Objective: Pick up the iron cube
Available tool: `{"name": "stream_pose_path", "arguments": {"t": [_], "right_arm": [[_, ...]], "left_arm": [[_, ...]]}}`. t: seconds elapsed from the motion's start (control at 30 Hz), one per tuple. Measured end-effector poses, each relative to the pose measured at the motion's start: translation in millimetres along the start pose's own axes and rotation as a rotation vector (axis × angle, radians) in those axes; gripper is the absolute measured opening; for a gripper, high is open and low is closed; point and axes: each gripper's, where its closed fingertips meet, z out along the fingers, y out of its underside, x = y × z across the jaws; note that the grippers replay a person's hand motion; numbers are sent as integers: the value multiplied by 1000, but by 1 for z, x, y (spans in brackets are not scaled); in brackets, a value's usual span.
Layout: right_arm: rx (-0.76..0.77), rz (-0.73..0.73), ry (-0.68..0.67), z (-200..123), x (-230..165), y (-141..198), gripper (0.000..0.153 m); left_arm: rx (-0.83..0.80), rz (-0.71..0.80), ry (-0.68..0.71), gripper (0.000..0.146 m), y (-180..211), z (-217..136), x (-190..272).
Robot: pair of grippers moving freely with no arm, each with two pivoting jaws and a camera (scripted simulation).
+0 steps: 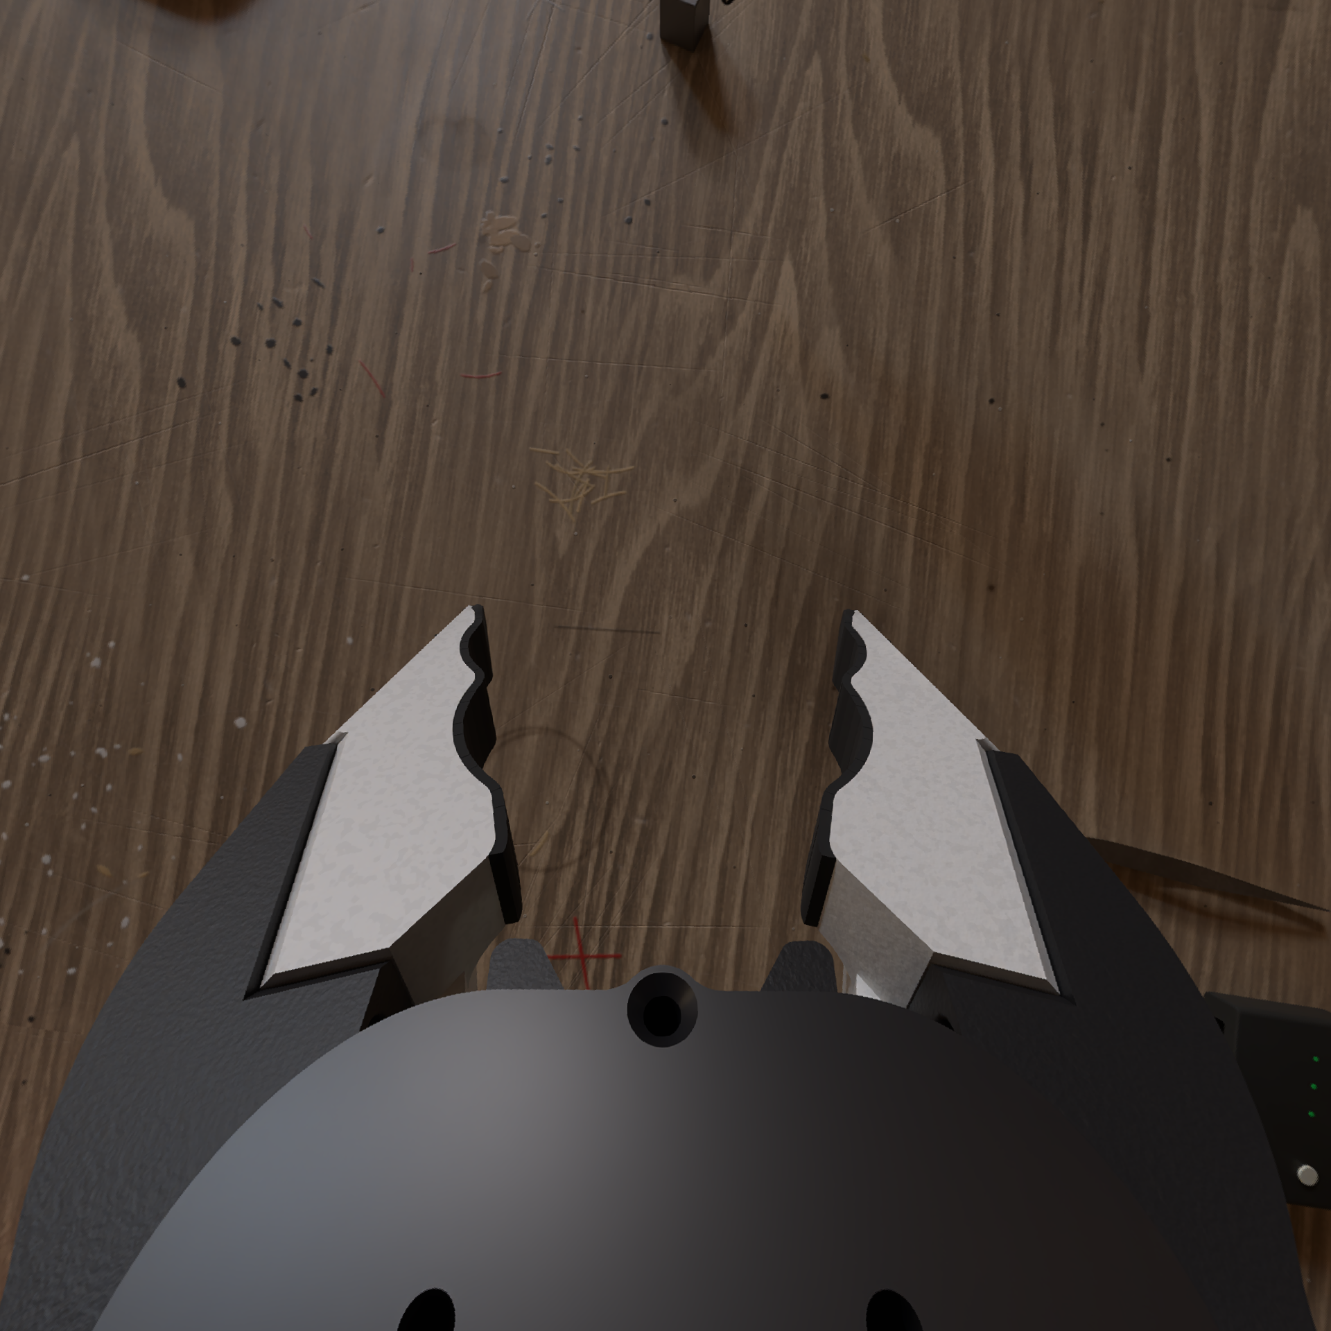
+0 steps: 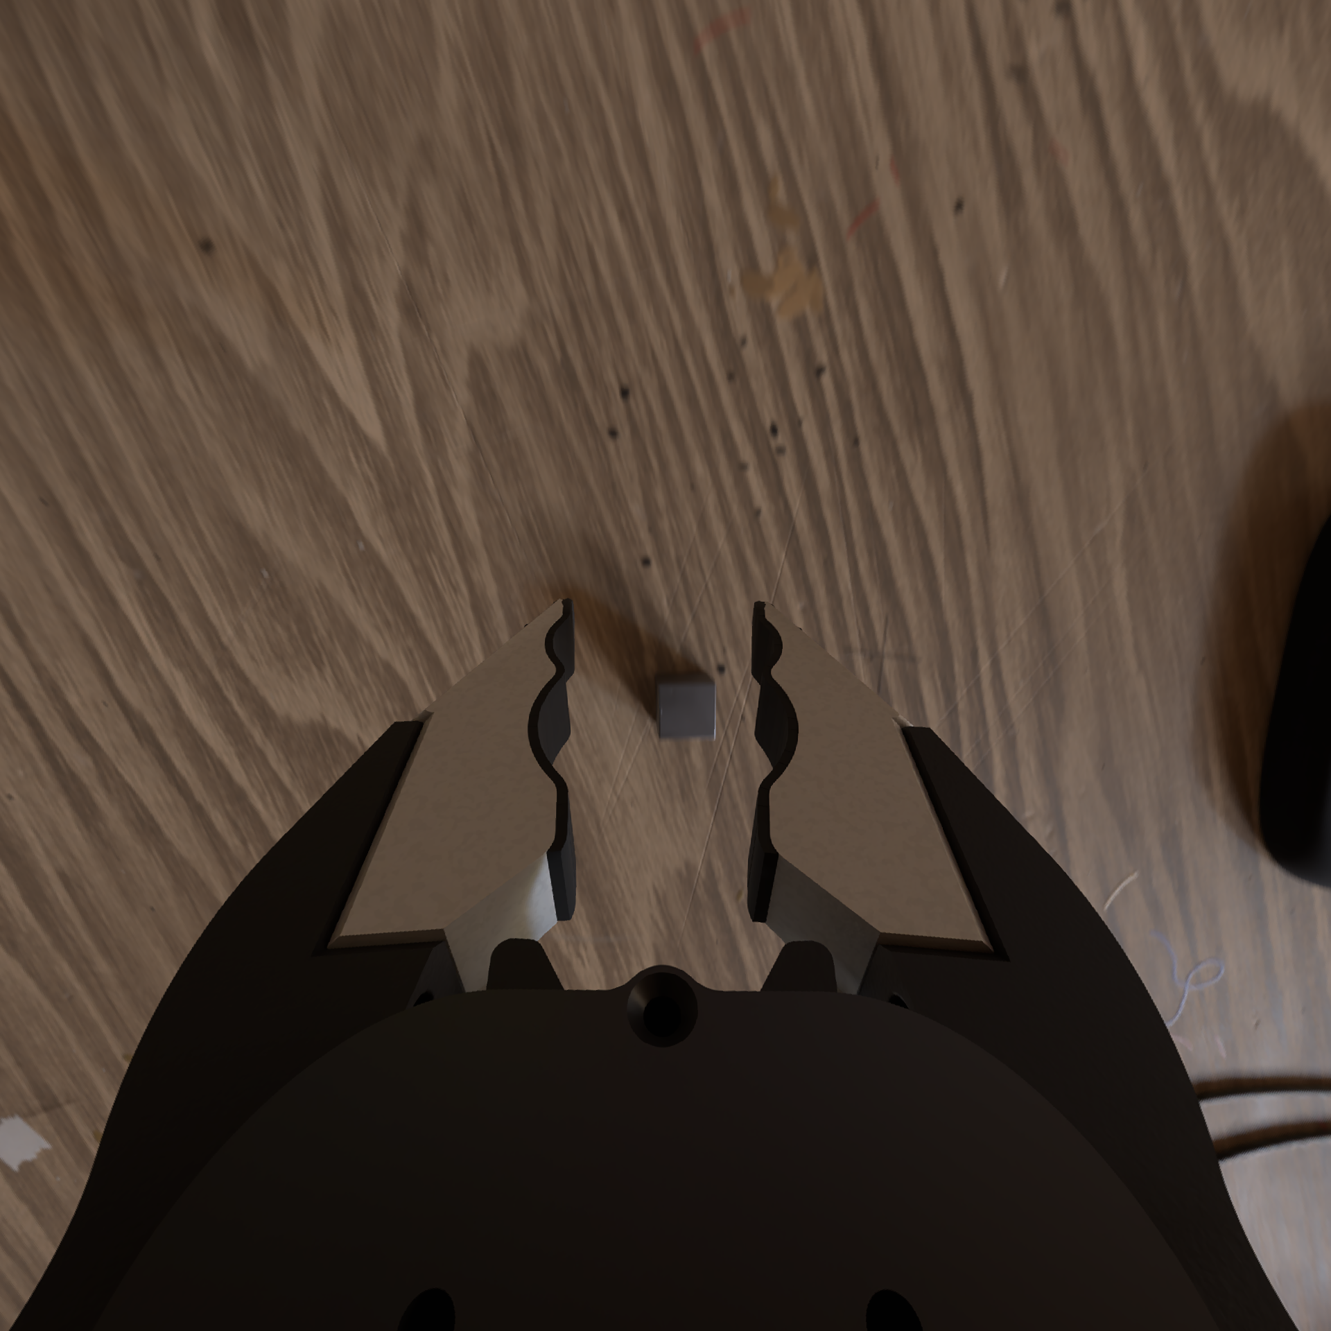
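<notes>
The iron cube is a small grey block lying on the wooden table. In the right wrist view it sits between my right gripper's two fingers, a little nearer the right one, touching neither. The right gripper is open and empty. My left gripper is open and empty over bare wood. A dark grey block shows at the top edge of the left wrist view, cut off by the frame, far ahead of the left fingertips.
A black rounded body stands at the right edge of the right wrist view, with dark cables below it. A white scrap lies at the left. A thin dark pointed thing lies at the right of the left wrist view.
</notes>
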Motion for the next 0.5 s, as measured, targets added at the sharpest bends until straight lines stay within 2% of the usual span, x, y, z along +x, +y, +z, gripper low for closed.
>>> {"name": "stream_pose_path", "arguments": {"t": [0.23,0.5], "right_arm": [[-68,17,18,6,3,44,47],[-116,-9,18,13,7,53,45]], "left_arm": [[-19,6,8,96,-1,7,4],[-34,9,16,96,0,12,5]]}}
